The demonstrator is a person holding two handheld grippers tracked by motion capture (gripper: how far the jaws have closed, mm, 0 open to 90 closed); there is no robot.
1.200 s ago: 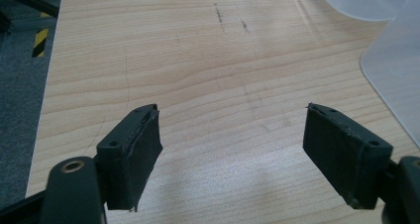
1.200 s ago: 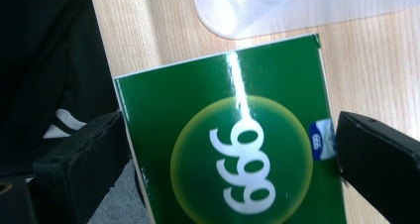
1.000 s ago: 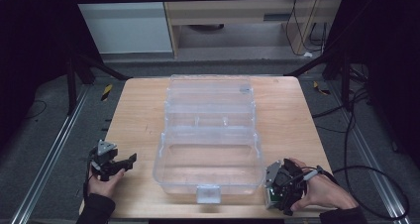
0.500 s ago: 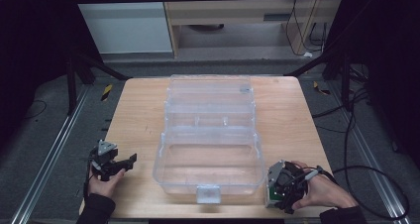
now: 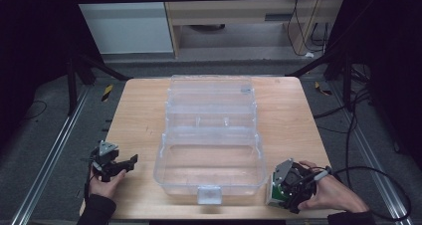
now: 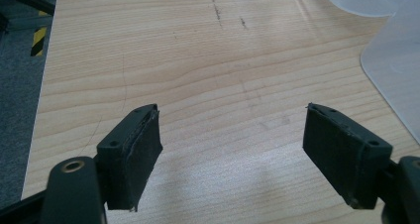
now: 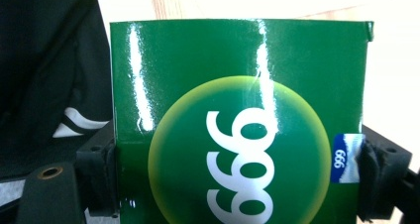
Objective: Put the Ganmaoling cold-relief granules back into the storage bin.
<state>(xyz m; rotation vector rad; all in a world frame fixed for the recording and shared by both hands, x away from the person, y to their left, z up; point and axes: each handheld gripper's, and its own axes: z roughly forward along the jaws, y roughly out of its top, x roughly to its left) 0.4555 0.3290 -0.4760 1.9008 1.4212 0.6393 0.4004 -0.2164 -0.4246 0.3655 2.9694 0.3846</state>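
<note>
Green box pinched in the right claw at the near right corner of the tabletop.

The right claw's jaws had just been closing and now pressed on the box's two side walls, one pad on each. It looked like a light, glossy cardboard carton, thin-walled and a little slippery, so a firm squeeze might dent it; holding it low across the narrow sides seemed the safe way. It sat just beside the open clear plastic case. The left claw rested spread and empty over bare wood at the near left.
</note>
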